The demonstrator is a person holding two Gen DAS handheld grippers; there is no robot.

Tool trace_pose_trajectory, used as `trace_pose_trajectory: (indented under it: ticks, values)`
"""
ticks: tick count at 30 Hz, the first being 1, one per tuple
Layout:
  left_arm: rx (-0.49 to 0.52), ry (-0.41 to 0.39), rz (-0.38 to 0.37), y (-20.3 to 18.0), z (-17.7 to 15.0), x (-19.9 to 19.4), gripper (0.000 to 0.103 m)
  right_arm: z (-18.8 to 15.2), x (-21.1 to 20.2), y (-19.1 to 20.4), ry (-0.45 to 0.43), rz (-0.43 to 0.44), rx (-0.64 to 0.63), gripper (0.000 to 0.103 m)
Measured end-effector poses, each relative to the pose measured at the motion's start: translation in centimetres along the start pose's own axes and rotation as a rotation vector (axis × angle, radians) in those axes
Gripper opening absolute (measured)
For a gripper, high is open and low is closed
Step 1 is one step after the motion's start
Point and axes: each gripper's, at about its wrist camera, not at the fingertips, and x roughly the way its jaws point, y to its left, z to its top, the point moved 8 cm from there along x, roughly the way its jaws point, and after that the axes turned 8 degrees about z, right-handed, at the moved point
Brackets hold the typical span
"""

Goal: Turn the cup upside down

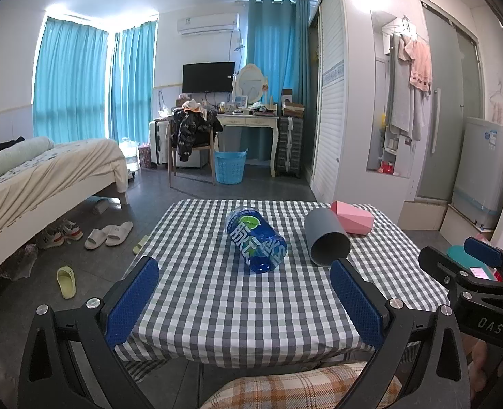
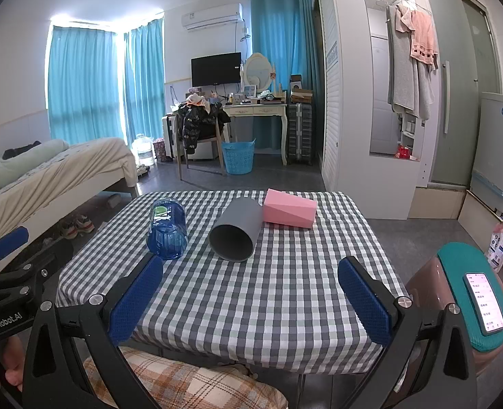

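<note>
A grey cup [image 1: 324, 237] [image 2: 236, 230] lies on its side on the checked tablecloth [image 1: 234, 300] [image 2: 268, 293], its open mouth turned toward me. My left gripper [image 1: 244, 300] hovers open over the table's near edge, well short of the cup, with nothing between its blue pads. My right gripper [image 2: 251, 300] is open too, over the near edge, with the cup ahead of it and slightly left. The right gripper [image 1: 469, 269] also shows at the right edge of the left wrist view. At the left edge of the right wrist view I see the left gripper [image 2: 6, 259].
A blue plastic bottle [image 1: 256, 238] [image 2: 167, 228] lies on its side left of the cup. A pink box [image 1: 352, 220] [image 2: 289, 208] touches the cup's far end. A teal-topped stool with a phone [image 2: 485, 301] stands right of the table. A person's plaid-covered lap [image 2: 183, 378] is below.
</note>
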Motion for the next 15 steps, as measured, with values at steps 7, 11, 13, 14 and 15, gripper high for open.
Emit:
trace_pose_trajectory:
  ticks: [7,11,13,14,15]
  values:
    - [0.001,0.000,0.000,-0.03,0.01,0.02,0.103,-0.08,0.07,-0.04,0.000,0.001,0.001,0.103]
    - [0.002,0.000,0.001,-0.05,0.02,0.00,0.103,-0.05,0.05,-0.05,0.000,0.001,0.001,0.103]
    - [0.002,0.000,0.000,-0.06,0.03,0.01,0.103,-0.13,0.13,-0.05,0.002,0.000,0.001,0.103]
    - [0.002,0.000,0.000,-0.10,0.03,0.01,0.103,-0.09,0.08,-0.05,0.002,0.001,0.002,0.103]
    - [0.002,-0.001,0.000,-0.13,0.03,0.01,0.103,-0.06,0.06,-0.04,0.001,0.002,0.002,0.103]
